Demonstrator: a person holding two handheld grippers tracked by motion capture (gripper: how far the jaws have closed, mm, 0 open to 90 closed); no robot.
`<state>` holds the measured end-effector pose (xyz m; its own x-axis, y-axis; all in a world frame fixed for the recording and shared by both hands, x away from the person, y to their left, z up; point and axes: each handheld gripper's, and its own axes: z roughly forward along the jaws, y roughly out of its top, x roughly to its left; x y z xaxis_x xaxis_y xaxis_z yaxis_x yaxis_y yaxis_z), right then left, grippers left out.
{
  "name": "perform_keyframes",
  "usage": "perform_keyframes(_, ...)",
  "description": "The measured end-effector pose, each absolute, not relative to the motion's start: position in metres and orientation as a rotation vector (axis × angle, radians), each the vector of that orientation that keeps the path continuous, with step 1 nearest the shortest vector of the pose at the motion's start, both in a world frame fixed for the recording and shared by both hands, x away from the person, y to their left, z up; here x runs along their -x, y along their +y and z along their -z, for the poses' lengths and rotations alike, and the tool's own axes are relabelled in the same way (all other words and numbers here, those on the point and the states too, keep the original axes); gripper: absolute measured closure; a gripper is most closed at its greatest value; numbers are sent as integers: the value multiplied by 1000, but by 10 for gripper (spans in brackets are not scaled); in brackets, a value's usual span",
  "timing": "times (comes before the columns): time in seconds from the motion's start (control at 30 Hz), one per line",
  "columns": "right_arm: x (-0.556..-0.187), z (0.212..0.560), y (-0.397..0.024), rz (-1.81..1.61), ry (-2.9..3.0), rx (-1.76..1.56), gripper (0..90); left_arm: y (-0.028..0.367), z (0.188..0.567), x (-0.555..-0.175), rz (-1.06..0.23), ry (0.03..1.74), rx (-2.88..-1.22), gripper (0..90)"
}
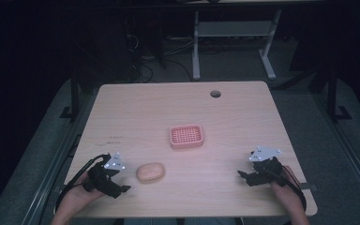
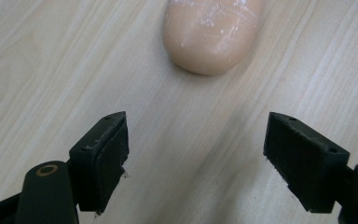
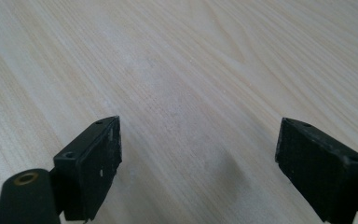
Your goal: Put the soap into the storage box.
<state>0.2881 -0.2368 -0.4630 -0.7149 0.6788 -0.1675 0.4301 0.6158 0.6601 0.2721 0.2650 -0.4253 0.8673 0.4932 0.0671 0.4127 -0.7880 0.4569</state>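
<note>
**Both grippers low at the near edge, soap bar ahead of the left one**

Near edge of the worktop (image 1: pixel 136 108): two forearms are seen coming in from the bottom of the high view, each hand wrapped round a black gripper with a grey three-cornered plate on top. The left gripper (image 1: pixel 117 183) is held low at the near left corner, pointed toward the middle of the worktop. Its jaws are spread wide and nothing is held between them; in the left gripper view only bare pale wood grain is seen in the gap of the left gripper (image 2: pixel 196 158). The right gripper (image 1: pixel 244 176) is held at the near right, pointed leftward. Its jaws are likewise wide apart and empty, with bare wood seen between them in the right gripper view (image 3: pixel 198 163).

A little farther in: a peach-coloured soap bar (image 1: pixel 150 172) is lying flat on the worktop, just beside the left gripper and apart from its jaws. In the left gripper view the soap bar (image 2: pixel 213 35) is seen straight ahead of the gap, its top marked with whitish scuffs, its far end cut off by the frame.

Mid worktop: a pink soap dish (image 1: pixel 186 136) with a gridded insert is set well apart from both grippers, beyond the soap bar and to its right.

Far edge: a round cable hole (image 1: pixel 215 93) is noted. Beyond it, the white legs of another desk (image 1: pixel 196 47) are made out on a dark floor.
</note>
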Motion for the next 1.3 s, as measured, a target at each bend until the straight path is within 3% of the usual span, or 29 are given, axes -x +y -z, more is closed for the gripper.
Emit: perform_keyframes(1.3,-287,463,-236,-855,2442,-882,138,210,422,-299,-208,505,-2688,213)
